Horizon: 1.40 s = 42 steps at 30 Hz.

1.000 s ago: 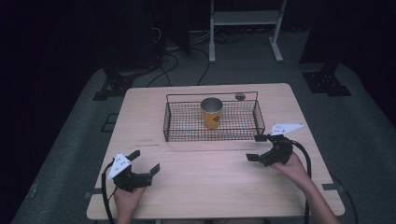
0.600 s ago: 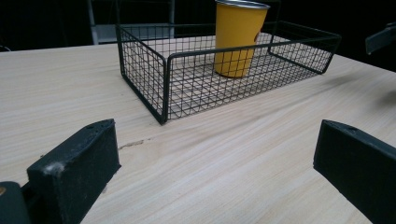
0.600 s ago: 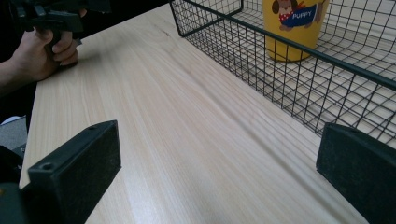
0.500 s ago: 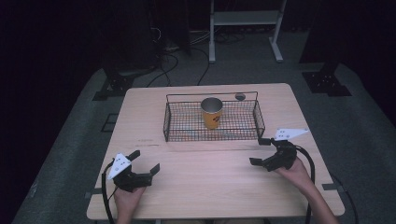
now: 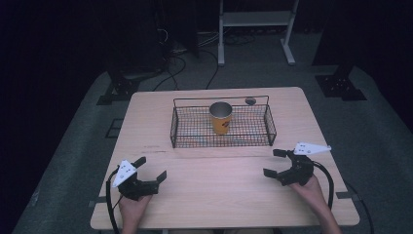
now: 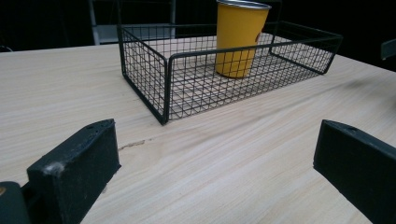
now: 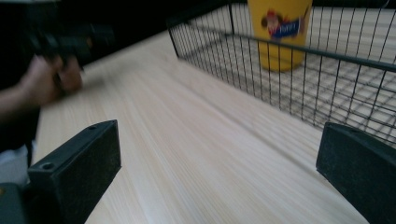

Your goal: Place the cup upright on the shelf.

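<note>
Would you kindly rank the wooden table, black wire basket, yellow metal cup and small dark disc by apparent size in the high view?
1. Light wooden table
2. Black wire basket
3. Yellow metal cup
4. Small dark disc, behind the basket

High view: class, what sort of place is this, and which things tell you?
Probably a lab or studio for recording: a light wooden table on grey carpet, dark surroundings, loose black cables and a white metal stand behind.
</note>
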Each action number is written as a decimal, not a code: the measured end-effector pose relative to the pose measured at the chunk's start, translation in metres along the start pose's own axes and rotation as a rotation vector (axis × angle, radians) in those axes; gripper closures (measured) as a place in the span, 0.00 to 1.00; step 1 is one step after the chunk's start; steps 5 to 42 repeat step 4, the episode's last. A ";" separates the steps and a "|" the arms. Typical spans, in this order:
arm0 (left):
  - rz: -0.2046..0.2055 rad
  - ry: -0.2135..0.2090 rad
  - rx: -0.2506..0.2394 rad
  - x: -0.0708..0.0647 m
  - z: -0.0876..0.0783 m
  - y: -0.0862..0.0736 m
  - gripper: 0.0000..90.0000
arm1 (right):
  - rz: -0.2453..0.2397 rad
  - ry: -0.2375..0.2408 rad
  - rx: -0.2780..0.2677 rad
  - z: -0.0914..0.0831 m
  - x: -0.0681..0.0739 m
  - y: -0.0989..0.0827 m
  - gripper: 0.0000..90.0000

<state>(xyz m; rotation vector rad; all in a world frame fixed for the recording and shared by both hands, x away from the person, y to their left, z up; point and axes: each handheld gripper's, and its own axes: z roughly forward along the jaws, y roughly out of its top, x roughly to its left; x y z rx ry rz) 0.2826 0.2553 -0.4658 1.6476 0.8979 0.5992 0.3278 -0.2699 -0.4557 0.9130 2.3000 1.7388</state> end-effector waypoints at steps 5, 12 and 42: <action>0.000 0.001 0.001 0.001 0.001 0.000 0.00 | 0.050 -0.009 -0.128 0.000 0.005 -0.013 0.00; 0.000 0.001 0.001 0.001 0.001 0.000 0.00 | 0.050 -0.009 -0.128 0.000 0.005 -0.013 0.00; 0.000 0.001 0.001 0.001 0.001 0.000 0.00 | 0.050 -0.009 -0.128 0.000 0.005 -0.013 0.00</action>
